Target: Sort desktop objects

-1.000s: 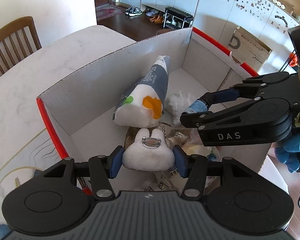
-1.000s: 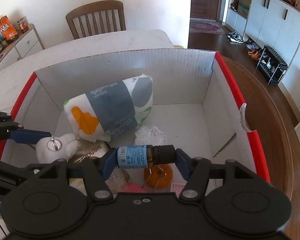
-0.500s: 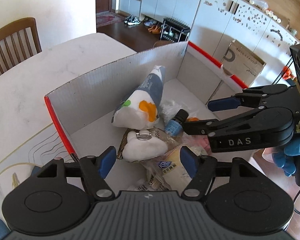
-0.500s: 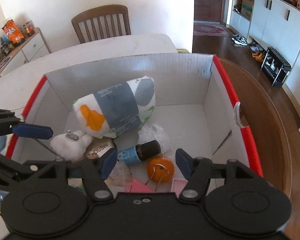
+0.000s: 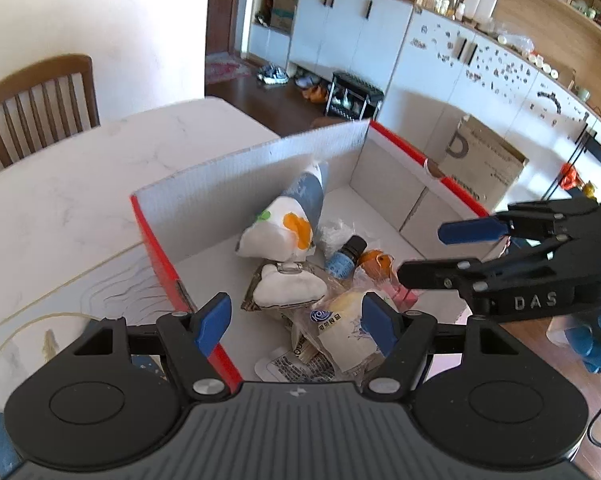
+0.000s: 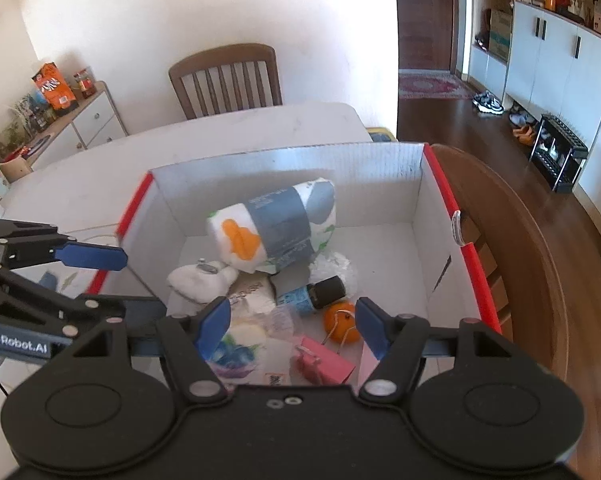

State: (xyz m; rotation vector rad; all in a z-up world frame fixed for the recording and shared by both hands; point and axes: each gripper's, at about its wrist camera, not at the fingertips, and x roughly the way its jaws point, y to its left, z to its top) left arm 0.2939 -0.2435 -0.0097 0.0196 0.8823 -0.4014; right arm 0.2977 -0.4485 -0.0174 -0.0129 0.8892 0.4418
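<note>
A white cardboard box with red edges point(image 5: 156, 248) point(image 6: 440, 216) sits on the table. Inside lie a white plush toy with a metal clip point(image 5: 288, 286) point(image 6: 202, 276), a small dark bottle with a blue label point(image 5: 344, 258) point(image 6: 312, 294), a wrapped tissue pack point(image 5: 288, 224) point(image 6: 276, 228), an orange ball point(image 6: 342, 322), snack packets point(image 5: 344, 330) and a pink item point(image 6: 324, 366). My left gripper point(image 5: 294, 324) is open and empty above the box's near end. My right gripper point(image 6: 292, 326) is open and empty above the box; it also shows in the left wrist view point(image 5: 440, 250).
A white marble table point(image 5: 80, 184) carries the box. A wooden chair point(image 6: 226, 78) stands at the far side. A second brown round table point(image 6: 532, 248) lies right of the box. Cabinets and a cardboard carton point(image 5: 480, 164) stand behind.
Both grippers opened and let go: the plush toy and the bottle now lie in the box. Both grippers then rose and pulled back from the box.
</note>
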